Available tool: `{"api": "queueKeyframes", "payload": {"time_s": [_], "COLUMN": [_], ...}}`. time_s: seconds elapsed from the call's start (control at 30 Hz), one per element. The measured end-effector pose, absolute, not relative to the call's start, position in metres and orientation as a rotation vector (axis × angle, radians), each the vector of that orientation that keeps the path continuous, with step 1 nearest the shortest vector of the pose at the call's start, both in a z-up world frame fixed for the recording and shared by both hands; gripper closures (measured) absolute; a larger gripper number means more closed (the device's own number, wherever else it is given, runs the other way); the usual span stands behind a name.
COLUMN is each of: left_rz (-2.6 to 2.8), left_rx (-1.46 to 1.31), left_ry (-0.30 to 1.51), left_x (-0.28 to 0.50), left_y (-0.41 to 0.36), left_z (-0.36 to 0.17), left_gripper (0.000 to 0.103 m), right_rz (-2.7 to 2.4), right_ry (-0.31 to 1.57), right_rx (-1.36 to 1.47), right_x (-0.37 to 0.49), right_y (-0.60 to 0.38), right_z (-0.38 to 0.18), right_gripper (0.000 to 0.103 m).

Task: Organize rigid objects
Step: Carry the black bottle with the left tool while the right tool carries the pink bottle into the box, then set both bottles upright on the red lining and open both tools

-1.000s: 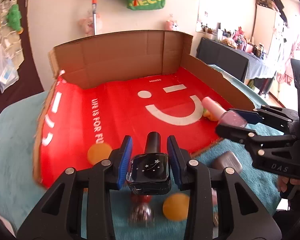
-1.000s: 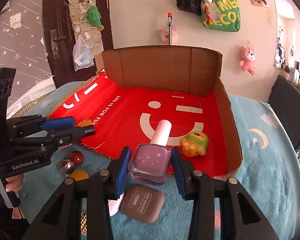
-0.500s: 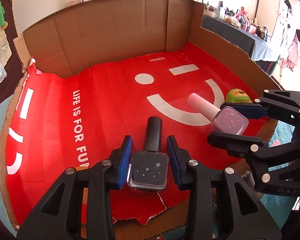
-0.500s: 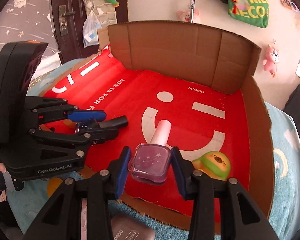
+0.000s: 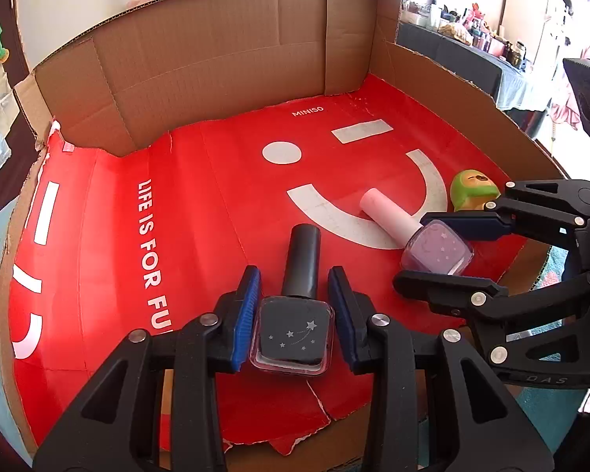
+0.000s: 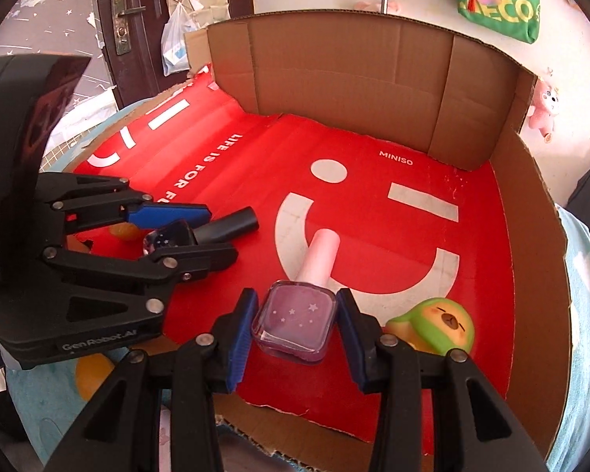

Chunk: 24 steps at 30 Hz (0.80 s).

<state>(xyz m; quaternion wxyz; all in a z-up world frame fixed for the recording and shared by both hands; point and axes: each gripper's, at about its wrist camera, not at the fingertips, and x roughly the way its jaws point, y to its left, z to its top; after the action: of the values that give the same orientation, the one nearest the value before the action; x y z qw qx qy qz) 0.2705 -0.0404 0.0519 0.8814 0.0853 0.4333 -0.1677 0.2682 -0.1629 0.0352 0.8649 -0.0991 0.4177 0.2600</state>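
Observation:
My left gripper (image 5: 294,306) is shut on a dark nail polish bottle (image 5: 293,338) with a black cap, held low over the front of the red cardboard box floor (image 5: 200,212). Beside it, my right gripper (image 6: 295,318) is shut on a lilac nail polish bottle (image 6: 297,320) with a pale pink cap (image 6: 318,255). The right gripper (image 5: 448,249) with the lilac bottle (image 5: 436,249) shows at the right of the left wrist view. In the right wrist view the left gripper (image 6: 185,232) and its dark bottle (image 6: 167,236) sit at the left.
A green and yellow toy figure (image 6: 438,324) (image 5: 474,190) lies on the box floor near the right wall (image 6: 531,275). Brown cardboard walls (image 5: 216,51) rise at the back and right. Orange balls (image 6: 92,373) rest on the teal cloth outside the torn front edge.
Both grippers moved forward and down from above the cloth to low over the box floor, carrying their bottles. Over the last half second they barely moved.

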Motion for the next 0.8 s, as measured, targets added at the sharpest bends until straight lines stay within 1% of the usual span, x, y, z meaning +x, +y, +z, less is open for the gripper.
{"api": "queueKeyframes", "payload": {"time_s": [0.63,0.73,0.8], "left_rz": [-0.359,-0.362,-0.362], "left_rx": [0.153,0.145,0.142], "left_ry": [0.904,0.906,0.904], "left_x": [0.2724,0.2722,0.2715], "left_y": [-0.0367,-0.0348,-0.0346], "left_z": [0.0523,0.0531,0.0535], "left_gripper": [0.069,0.067,0.061], "right_rz": [0.555,0.554,0.555], "right_ry": [0.88,0.88,0.88], "right_rx": [-0.202,-0.202,-0.202], "right_x": [0.2693,0.2694,0.2693], "right_y": [-0.1615,-0.1614,-0.1615], "right_z": [0.0347,0.0347,0.0348], "right_gripper": [0.059,0.059,0.059]}}
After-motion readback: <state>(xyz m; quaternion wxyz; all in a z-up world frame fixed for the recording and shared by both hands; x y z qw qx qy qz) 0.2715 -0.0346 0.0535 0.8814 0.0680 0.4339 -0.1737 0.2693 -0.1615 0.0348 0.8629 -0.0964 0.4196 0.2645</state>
